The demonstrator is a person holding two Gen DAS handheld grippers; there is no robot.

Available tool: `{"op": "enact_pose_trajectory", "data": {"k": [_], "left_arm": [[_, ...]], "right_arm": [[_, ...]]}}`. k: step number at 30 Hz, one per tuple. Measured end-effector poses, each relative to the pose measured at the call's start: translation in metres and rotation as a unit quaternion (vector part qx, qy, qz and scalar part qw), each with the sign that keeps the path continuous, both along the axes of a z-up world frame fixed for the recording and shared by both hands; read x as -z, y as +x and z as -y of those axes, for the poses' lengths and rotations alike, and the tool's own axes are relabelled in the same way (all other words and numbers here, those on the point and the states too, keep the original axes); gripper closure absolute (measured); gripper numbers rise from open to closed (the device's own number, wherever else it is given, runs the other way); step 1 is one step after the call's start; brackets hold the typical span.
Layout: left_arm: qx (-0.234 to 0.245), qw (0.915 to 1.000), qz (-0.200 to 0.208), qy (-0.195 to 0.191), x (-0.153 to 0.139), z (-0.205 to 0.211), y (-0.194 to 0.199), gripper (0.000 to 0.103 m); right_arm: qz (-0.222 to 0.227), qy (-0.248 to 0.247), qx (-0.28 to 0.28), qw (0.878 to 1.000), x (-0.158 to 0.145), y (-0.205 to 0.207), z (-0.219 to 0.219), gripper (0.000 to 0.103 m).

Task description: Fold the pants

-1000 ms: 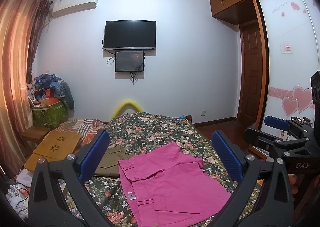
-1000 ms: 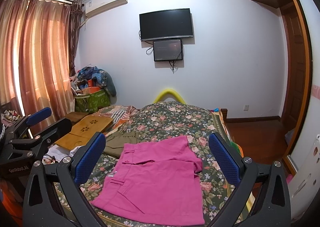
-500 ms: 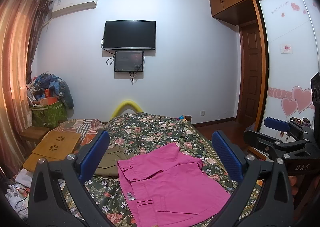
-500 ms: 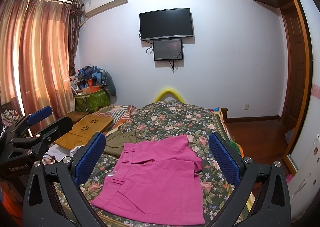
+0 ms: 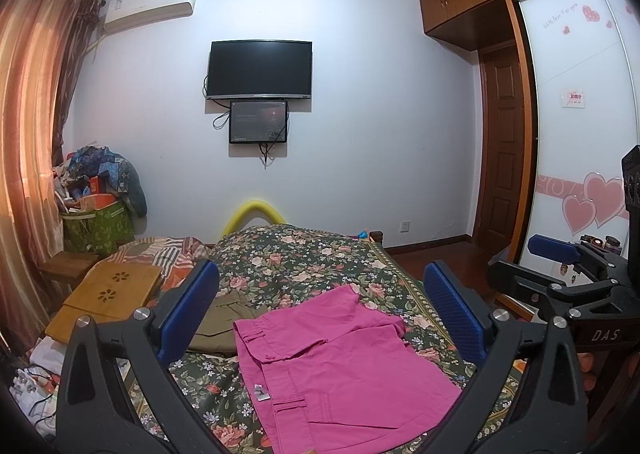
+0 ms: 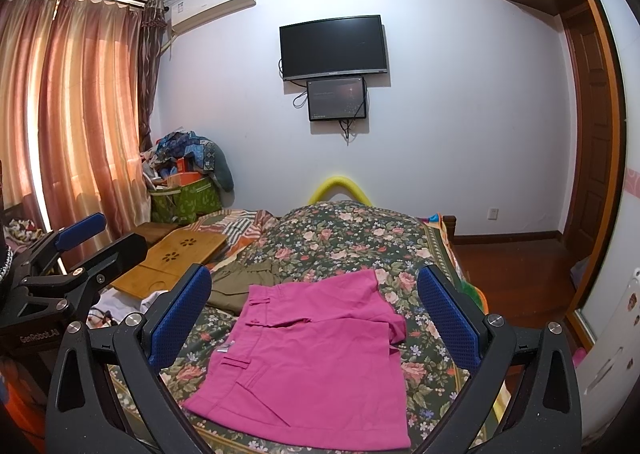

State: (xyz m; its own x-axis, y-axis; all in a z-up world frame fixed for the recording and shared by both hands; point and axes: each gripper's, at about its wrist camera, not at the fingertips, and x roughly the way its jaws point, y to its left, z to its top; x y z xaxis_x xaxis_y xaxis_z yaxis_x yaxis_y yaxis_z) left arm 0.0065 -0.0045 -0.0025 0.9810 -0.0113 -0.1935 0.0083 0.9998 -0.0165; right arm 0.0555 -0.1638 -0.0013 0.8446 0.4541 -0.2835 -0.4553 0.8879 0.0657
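Observation:
Pink short pants [image 5: 340, 366] lie spread flat on the floral bedspread [image 5: 304, 258], waistband to the left; they also show in the right wrist view [image 6: 316, 350]. My left gripper [image 5: 320, 314] is open and empty, held above the near part of the pants. My right gripper [image 6: 314, 314] is open and empty, also above the pants. Each gripper shows at the edge of the other's view: the right one [image 5: 568, 286] and the left one [image 6: 76, 254].
Folded olive-brown clothing [image 6: 244, 282] lies on the bed just left of the pants. A wooden lap tray [image 6: 180, 258] and a striped cloth [image 6: 240, 226] lie further left. A wardrobe [image 5: 576, 134] stands right; curtains [image 6: 68, 126] and a cluttered green bag [image 6: 188, 198] stand left.
Both grippers have drifted very slightly; the pants sit a touch lower and left in the left wrist view. Nothing was taken hold of or let go.

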Motion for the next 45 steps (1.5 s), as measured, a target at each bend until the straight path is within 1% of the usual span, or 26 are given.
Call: {"op": "enact_pose_trajectory", "data": {"k": [12, 15, 18, 23, 29, 31, 36, 40, 43, 44, 45], "left_arm": [[0.000, 1.0000, -0.007, 0.001, 0.006, -0.002, 0.010, 0.000], [0.001, 0.9999, -0.017, 0.000, 0.010, -0.005, 0.020, 0.000], [0.002, 0.9994, -0.035, -0.005, 0.018, -0.010, 0.036, 0.000], [-0.004, 0.9963, -0.083, -0.019, 0.040, -0.023, 0.077, 0.000], [-0.022, 0.9874, -0.154, -0.027, 0.077, -0.042, 0.139, 0.000], [-0.028, 0.9846, -0.170, -0.027, 0.088, -0.048, 0.158, 0.000], [-0.030, 0.9786, -0.203, -0.014, 0.111, -0.066, 0.204, 0.000], [-0.032, 0.9754, -0.218, -0.002, 0.124, -0.083, 0.239, 0.000], [-0.043, 0.9725, -0.229, 0.004, 0.135, -0.100, 0.265, 0.000], [-0.046, 0.9708, -0.235, 0.006, 0.140, -0.107, 0.274, 0.001], [-0.048, 0.9694, -0.241, 0.007, 0.143, -0.110, 0.279, 0.004]], "right_arm": [[-0.005, -0.002, 0.001, 1.000, 0.004, 0.003, -0.003, 0.000], [-0.010, -0.006, 0.005, 1.000, 0.007, 0.009, -0.003, 0.000], [-0.021, -0.012, 0.011, 1.000, 0.012, 0.020, -0.004, 0.000], [-0.049, -0.024, 0.021, 0.998, 0.026, 0.050, -0.002, 0.000], [-0.096, -0.042, 0.041, 0.994, 0.053, 0.097, 0.004, 0.000], [-0.113, -0.051, 0.046, 0.991, 0.065, 0.115, 0.007, 0.000], [-0.148, -0.064, 0.044, 0.986, 0.085, 0.159, 0.009, 0.001], [-0.166, -0.072, 0.034, 0.983, 0.097, 0.197, 0.009, 0.001], [-0.179, -0.075, 0.018, 0.981, 0.105, 0.226, 0.008, 0.001], [-0.182, -0.075, 0.013, 0.980, 0.108, 0.235, 0.006, 0.001], [-0.185, -0.077, 0.010, 0.980, 0.111, 0.244, 0.004, 0.002]]}}
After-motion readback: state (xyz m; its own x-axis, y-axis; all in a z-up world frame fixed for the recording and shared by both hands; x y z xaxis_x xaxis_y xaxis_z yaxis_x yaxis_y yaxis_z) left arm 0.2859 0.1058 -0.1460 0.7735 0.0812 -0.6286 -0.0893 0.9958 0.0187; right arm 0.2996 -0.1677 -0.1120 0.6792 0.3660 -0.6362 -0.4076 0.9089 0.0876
